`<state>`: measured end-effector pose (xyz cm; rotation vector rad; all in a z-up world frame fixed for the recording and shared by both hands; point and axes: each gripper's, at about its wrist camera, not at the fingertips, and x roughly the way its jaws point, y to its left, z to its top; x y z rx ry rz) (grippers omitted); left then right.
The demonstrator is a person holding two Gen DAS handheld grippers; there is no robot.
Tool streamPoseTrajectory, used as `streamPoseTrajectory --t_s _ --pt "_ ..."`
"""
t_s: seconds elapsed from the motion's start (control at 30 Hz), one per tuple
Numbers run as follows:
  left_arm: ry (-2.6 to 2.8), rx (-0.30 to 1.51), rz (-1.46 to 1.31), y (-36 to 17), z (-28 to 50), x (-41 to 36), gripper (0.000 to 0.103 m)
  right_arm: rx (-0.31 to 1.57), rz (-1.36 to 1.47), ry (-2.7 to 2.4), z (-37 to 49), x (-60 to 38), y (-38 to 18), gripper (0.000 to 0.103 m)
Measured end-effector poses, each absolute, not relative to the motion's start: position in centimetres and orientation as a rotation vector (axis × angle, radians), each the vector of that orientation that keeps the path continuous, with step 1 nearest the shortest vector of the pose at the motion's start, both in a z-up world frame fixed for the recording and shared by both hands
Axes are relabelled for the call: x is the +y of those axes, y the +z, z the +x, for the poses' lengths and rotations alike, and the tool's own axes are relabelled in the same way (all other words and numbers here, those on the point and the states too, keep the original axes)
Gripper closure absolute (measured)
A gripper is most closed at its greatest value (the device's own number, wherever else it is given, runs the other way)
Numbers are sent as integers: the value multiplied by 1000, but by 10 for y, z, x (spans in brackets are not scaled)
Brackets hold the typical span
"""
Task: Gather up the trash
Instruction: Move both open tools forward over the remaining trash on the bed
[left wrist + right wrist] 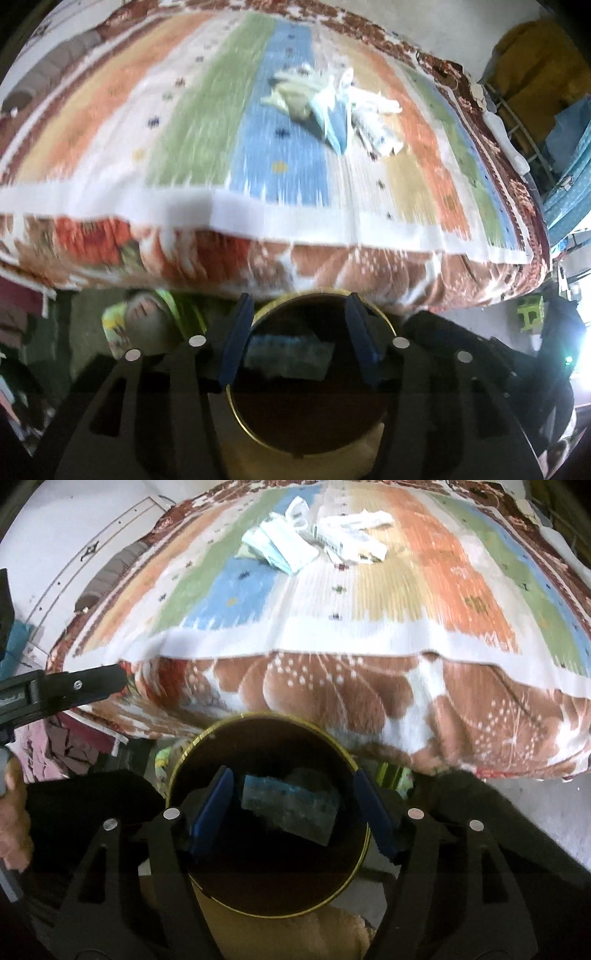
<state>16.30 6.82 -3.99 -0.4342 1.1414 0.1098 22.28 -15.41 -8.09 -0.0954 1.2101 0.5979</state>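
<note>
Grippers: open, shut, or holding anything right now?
Left gripper: open, holding nothing, above the bin.
Right gripper: open, holding nothing, above the same bin.

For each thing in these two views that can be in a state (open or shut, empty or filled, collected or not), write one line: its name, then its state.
left gripper: open, empty, over the bin.
right gripper: open, empty, over the bin.
bin: open, no lid, one bluish wrapper inside.
face masks: uncollected, lying on the bed.
white papers: uncollected, lying beside the masks.
striped bedspread: spread flat over the bed.
</note>
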Motion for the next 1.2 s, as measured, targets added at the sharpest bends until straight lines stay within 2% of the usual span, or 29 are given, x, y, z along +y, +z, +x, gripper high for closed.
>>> streamPoseTrajectory --t_s 0.2,0.43,0.5,0.77,1.2 --pt "125 1093 -424 -30 184 81 40 1160 -124 619 239 -142 -65 25" --pt "166 1021 -427 -21 206 104 9 1067 -191 633 259 -122 -47 14" --pt "178 1018 -422 -22 211 108 7 1044 -194 626 266 -120 -45 9" --pt "203 933 -444 -22 237 132 6 998 -163 595 298 -110 -39 9" --pt "214 907 -525 -35 275 162 6 965 -192 583 339 -81 -45 9"
